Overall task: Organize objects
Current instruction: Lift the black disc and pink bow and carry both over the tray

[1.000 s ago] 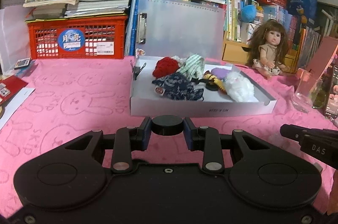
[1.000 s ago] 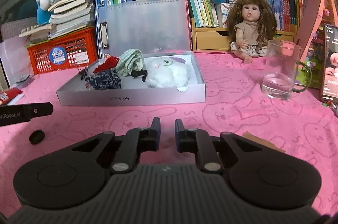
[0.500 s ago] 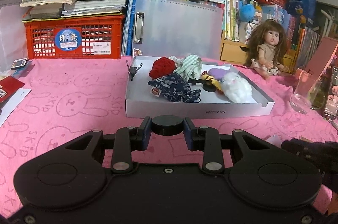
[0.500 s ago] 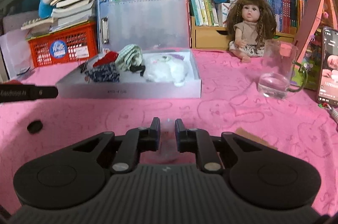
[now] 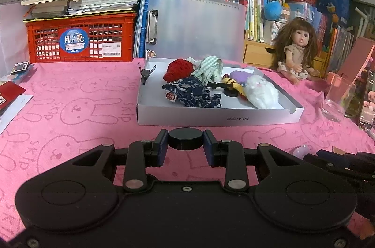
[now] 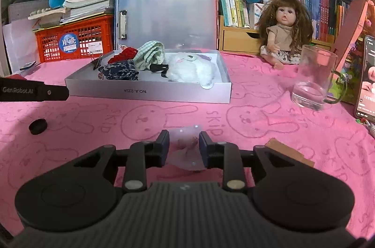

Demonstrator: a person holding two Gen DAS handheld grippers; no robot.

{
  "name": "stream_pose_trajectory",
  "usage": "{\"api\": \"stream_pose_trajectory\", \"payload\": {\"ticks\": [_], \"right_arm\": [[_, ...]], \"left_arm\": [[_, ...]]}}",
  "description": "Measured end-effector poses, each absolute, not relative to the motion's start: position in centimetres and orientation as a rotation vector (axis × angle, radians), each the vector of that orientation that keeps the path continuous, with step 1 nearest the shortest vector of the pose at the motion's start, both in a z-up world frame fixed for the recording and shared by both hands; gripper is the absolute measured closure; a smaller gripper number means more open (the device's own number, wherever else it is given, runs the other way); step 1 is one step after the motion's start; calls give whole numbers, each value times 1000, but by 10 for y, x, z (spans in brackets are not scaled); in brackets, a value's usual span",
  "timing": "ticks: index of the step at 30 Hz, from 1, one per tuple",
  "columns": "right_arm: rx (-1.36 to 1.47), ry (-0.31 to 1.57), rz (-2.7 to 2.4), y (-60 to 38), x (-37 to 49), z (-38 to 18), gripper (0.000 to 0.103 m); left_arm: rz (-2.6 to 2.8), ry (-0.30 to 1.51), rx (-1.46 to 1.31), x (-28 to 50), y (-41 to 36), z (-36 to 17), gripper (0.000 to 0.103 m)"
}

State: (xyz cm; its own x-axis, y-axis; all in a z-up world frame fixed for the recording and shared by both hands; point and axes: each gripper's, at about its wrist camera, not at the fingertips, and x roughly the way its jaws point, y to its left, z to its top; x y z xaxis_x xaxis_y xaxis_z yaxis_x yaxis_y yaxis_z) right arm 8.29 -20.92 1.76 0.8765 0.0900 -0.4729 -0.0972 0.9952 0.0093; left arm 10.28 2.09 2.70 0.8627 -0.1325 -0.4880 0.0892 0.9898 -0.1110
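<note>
Disc [image 5: 185, 138], black, round, was clamped between the pads of the left gripper [image 5: 185, 142], jaws nearly shut on its rim. It had no long axis; its flat face lay roughly level, pointing up. Right gripper [image 6: 183, 149] held a clear, pinkish soft item [image 6: 185, 147], jaws narrow with the pads pressing its sides; which way it pointed could not be told. Box [image 5: 218, 116], grey, open, stood at 12 o'clock of both grippers on the pink cloth [image 5: 70, 112], already holding fabric pieces and a white plush [image 5: 260, 93]. A second black disc [image 6: 38, 126] lay on the cloth at 10 o'clock of the right gripper. Handling, as judged: carry each piece level over the near wall, lower into a bare patch, then release.
</note>
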Motion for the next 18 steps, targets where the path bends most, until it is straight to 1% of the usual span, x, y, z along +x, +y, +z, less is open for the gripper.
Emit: {"api": "stream_pose_trajectory", "payload": {"ticks": [1,2,10,18], "right_arm": [[-14,494,96,-209,83,18,79],[-14,491,91,-209,83,18,80],[-13,479,105,-207,82,21,81],[-6,446,127,-203,92,36,81]], "left_arm": [[-116,517,-85,103,21,27,72],[-115,516,-84,103,21,27,72],[-118,515,-82,103,20,28,72],[-124,506,-94,115,20,37,72]]}}
